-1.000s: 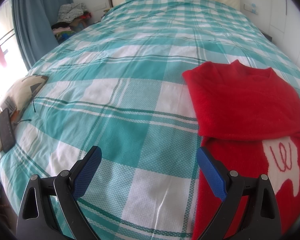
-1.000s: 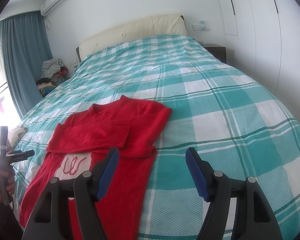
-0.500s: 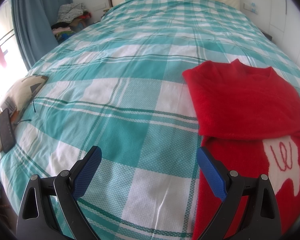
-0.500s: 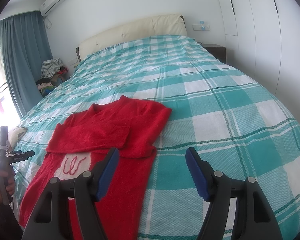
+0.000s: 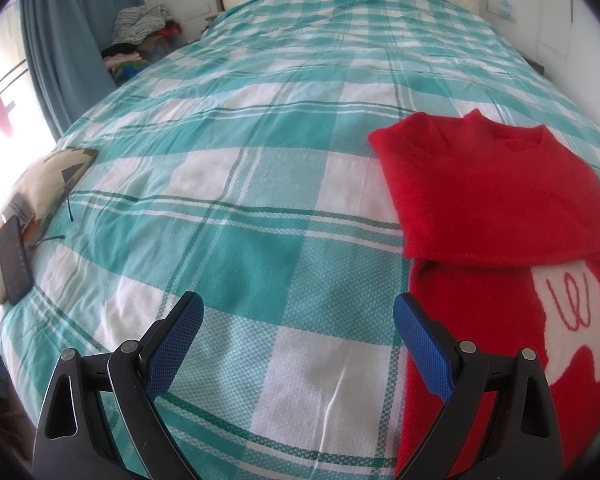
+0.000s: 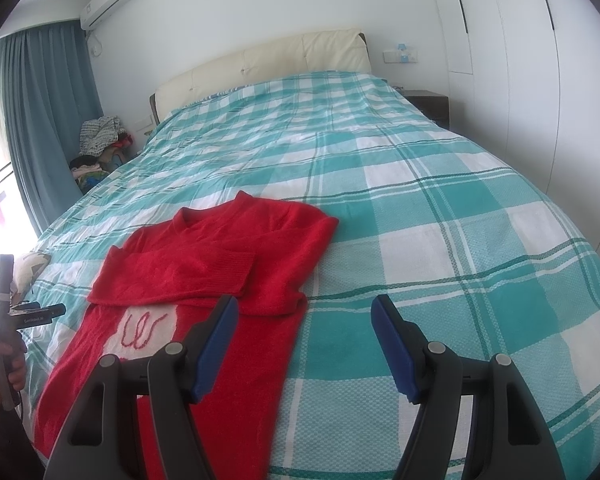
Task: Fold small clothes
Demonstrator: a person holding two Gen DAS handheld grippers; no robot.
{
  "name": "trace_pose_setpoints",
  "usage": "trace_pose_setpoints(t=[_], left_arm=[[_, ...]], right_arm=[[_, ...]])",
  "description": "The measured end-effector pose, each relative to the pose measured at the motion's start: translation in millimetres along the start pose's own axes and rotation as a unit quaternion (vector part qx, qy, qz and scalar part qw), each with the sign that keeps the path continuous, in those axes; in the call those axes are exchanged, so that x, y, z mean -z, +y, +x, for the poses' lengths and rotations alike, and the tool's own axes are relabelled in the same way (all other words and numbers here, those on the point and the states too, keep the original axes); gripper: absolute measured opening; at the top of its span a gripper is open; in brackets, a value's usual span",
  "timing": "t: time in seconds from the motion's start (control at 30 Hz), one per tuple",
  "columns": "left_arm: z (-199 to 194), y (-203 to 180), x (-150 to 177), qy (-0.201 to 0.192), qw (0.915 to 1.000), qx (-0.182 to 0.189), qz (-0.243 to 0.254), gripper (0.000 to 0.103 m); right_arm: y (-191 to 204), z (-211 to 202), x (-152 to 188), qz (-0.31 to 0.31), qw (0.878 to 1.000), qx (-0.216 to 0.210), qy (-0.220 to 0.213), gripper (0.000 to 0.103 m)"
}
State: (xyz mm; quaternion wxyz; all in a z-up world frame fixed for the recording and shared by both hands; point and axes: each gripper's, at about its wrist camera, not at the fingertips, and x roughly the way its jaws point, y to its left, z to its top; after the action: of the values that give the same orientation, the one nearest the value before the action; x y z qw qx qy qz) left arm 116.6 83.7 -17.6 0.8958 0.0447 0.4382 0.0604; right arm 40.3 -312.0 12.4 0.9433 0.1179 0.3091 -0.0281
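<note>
- Red sweater [image 5: 496,216] lying partly folded on checked bedspread [image 5: 260,184], right of frame.
- Left gripper [image 5: 298,344] gaping wide, holding nothing.
- Right gripper [image 6: 300,346] likewise spread, gripping nothing.

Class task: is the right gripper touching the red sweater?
Apart. The right wrist view shows the right gripper open, empty and raised above the red sweater.

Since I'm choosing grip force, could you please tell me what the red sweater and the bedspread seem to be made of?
Sweater: likely a soft, fuzzy knit, wool or acrylic; matte nap, ribbed cuff visible.
Bedspread: seemingly woven cotton, matte; a fine waffle-like weave shows in the teal and white checks, with light creases.
</note>
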Motion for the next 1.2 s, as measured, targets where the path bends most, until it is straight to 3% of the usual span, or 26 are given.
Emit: trace_pose_setpoints(t=[0.33, 0.43, 0.53, 0.67, 0.8, 1.0, 1.1, 1.13, 1.17, 1.2], left_arm=[[-9, 12, 12, 0.009, 0.9999, 0.009, -0.004, 0.097], [-30, 22, 36, 0.029, 0.996, 0.083, -0.016, 0.097], [-54, 29, 74, 0.06, 0.9816, 0.18, -0.021, 0.097], [-68, 30, 119, 0.093, 0.9746, 0.202, -0.029, 0.096], [-83, 17, 140, 0.106, 0.9634, 0.244, -0.036, 0.094], [-91, -5, 159, 0.136, 0.9582, 0.252, 0.001, 0.06], [-88, -11, 166, 0.156, 0.9531, 0.259, 0.013, 0.03], [-85, -12, 168, 0.165, 0.951, 0.262, 0.011, 0.012], [-81, -12, 169, 0.174, 0.9475, 0.268, 0.006, 0.005], [-79, -10, 169, 0.178, 0.9456, 0.272, -0.002, 0.004]], right_arm=[[4, -5, 1, -0.024, 1.0, 0.014, -0.007, 0.069], [4, -19, 8, -0.017, 1.0, 0.009, 0.008, 0.069], [1, -43, 27, 0.014, 0.998, -0.038, 0.051, 0.069], [3, -64, 69, 0.023, 0.988, -0.078, 0.134, 0.069], [6, -67, 106, 0.053, 0.97, -0.121, 0.204, 0.069], [21, -58, 132, 0.06, 0.954, -0.145, 0.255, 0.069], [27, -50, 141, 0.075, 0.941, -0.169, 0.283, 0.064], [31, -48, 145, 0.076, 0.937, -0.177, 0.291, 0.058], [35, -44, 148, 0.074, 0.934, -0.182, 0.299, 0.048], [38, -40, 152, 0.068, 0.933, -0.18, 0.304, 0.038]])
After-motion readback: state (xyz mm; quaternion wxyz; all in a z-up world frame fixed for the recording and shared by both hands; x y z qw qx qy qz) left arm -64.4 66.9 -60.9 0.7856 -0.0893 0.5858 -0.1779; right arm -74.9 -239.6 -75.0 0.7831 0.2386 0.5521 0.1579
